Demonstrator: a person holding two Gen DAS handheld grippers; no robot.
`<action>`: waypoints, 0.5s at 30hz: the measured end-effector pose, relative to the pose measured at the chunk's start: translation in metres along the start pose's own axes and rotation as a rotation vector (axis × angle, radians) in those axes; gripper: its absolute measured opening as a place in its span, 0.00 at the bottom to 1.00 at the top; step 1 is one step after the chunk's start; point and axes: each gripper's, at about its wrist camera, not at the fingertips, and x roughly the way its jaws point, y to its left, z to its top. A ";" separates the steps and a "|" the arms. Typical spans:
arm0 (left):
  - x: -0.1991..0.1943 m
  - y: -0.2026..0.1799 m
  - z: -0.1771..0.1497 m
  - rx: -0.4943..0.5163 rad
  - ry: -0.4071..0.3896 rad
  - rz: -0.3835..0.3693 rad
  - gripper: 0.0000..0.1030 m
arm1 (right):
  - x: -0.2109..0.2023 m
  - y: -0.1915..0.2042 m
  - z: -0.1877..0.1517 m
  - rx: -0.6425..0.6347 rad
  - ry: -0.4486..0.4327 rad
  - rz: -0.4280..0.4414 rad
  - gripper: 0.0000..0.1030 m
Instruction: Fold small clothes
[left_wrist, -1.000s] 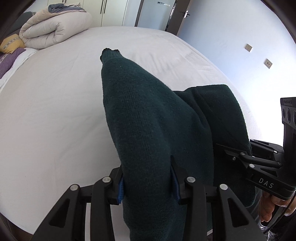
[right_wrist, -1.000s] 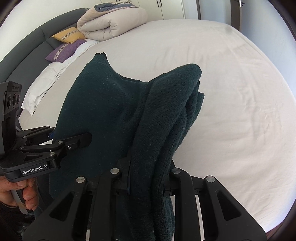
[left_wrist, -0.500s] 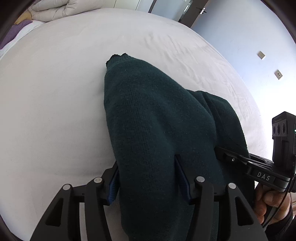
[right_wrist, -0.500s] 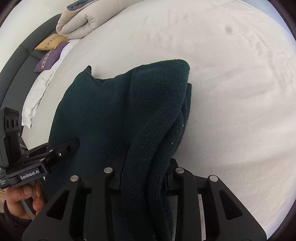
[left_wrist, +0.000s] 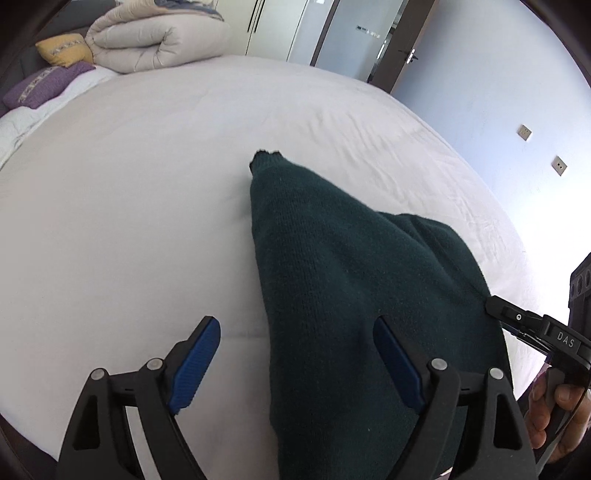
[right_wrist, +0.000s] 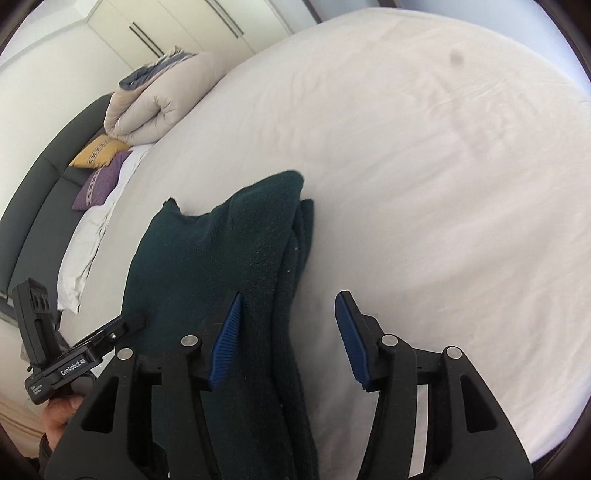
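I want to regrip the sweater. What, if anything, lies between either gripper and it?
Nothing visible. The sweater lies on the bed, partly between the open jaws of both the left gripper and the right gripper, which have just been opening.

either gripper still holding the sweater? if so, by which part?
Nothing is held. Both have just been opening: the left gripper and the right gripper stand open, pads off the dark green sweater, whose near edge lies between them on the bed.

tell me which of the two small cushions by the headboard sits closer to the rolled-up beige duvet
The yellow patterned cushion: it lies right beside the rolled beige duvet. The purple patterned cushion sits on the far side of the yellow one, next to the white pillow.
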 end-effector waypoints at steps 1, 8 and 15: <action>-0.012 -0.001 -0.002 0.008 -0.039 0.021 0.91 | -0.010 -0.001 -0.001 -0.003 -0.024 -0.026 0.48; -0.127 -0.031 -0.016 0.155 -0.472 0.186 1.00 | -0.105 -0.002 0.006 -0.035 -0.300 -0.156 0.49; -0.233 -0.072 -0.013 0.243 -0.802 0.439 1.00 | -0.225 0.050 0.004 -0.173 -0.739 -0.239 0.88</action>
